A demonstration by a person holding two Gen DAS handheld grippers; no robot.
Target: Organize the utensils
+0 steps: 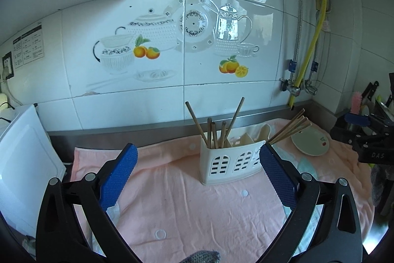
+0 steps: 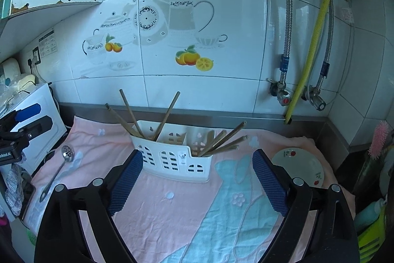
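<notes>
With chopsticks (image 2: 221, 142) standing in the white caddy (image 2: 172, 159) at frame centre, both the left gripper (image 1: 197, 171) and right gripper (image 2: 197, 176) are hanging wide and empty, probably heading for the spoon (image 2: 57, 169) lying lower left.

The left gripper (image 1: 197, 152) fills the lower frame, its blue pads (image 1: 118, 179) spread wide with nothing between them but pink towel (image 1: 187, 208); at centre, just beyond the pads, stands a white caddy (image 1: 229, 164), upright; chopsticks (image 1: 216, 127) lean in its left compartment, more chopsticks (image 1: 290, 130) angle out to the right. A plate (image 1: 310, 142) lies at right on the towel; the right gripper (image 1: 364, 130) shows at the right edge; a white appliance (image 1: 22, 164) sits at left.
</notes>
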